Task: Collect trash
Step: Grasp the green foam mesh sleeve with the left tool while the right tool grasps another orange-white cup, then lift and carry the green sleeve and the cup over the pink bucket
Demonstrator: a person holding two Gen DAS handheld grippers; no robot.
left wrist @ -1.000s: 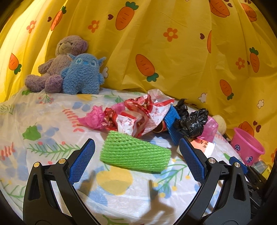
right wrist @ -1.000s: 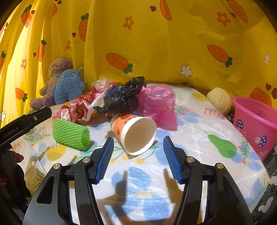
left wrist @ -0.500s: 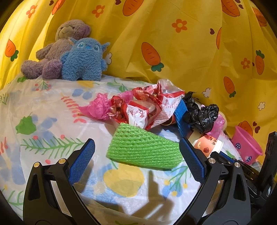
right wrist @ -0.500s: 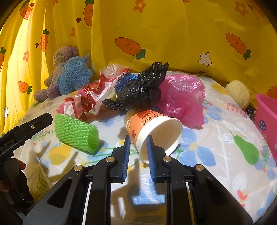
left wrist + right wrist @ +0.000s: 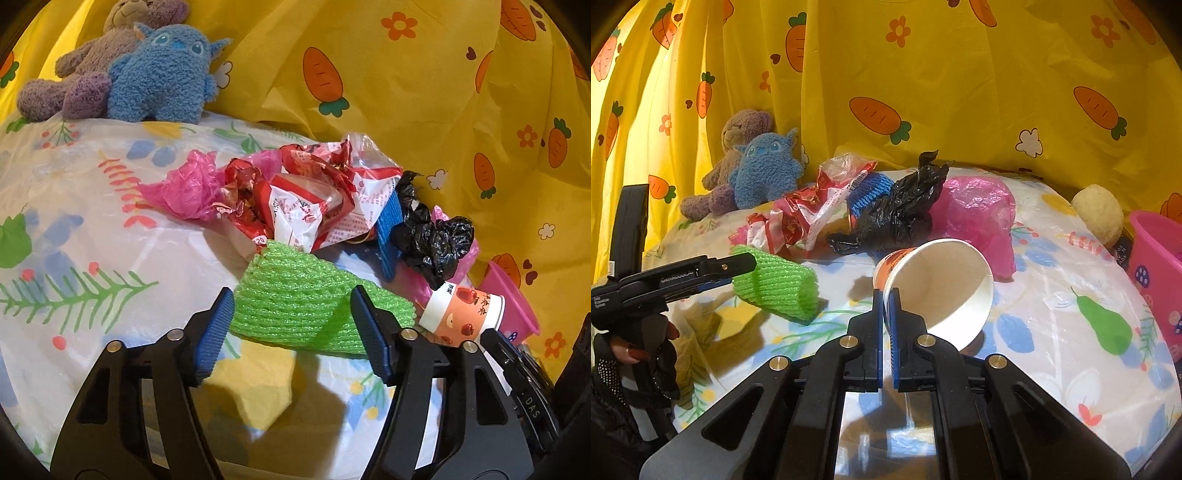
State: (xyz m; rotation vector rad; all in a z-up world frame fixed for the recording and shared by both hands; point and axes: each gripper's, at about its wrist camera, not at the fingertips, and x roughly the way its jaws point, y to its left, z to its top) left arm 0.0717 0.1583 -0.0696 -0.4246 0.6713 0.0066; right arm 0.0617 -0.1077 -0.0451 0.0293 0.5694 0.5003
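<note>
A green foam net (image 5: 295, 302) lies on the flowered plastic sheet (image 5: 92, 229). My left gripper (image 5: 291, 332) straddles it. The jaws are closing with the net between them. The left pad touches its end and the right finger stands in front of it. In the right wrist view that net (image 5: 775, 284) lies at the left, under a finger (image 5: 735, 263) of the left gripper. My right gripper (image 5: 886, 306) is shut on the rim of an orange paper cup (image 5: 942, 291), which is tilted with its mouth toward the camera. The same cup (image 5: 461, 314) shows at the right of the left wrist view.
Beyond the net lies a heap: red-white wrappers (image 5: 314, 199), a black bag (image 5: 897, 210), a pink bag (image 5: 975, 214) and a blue net (image 5: 868, 192). A pink bucket (image 5: 1152, 258) stands off the right edge. Two plush toys (image 5: 147, 81) sit against the yellow curtain, and a yellow ball (image 5: 1097, 210) lies by the bucket.
My right gripper closed onto the cup's rim, and the cup tipped up with it. My left gripper came forward and down over the green net, and its jaws narrowed.
</note>
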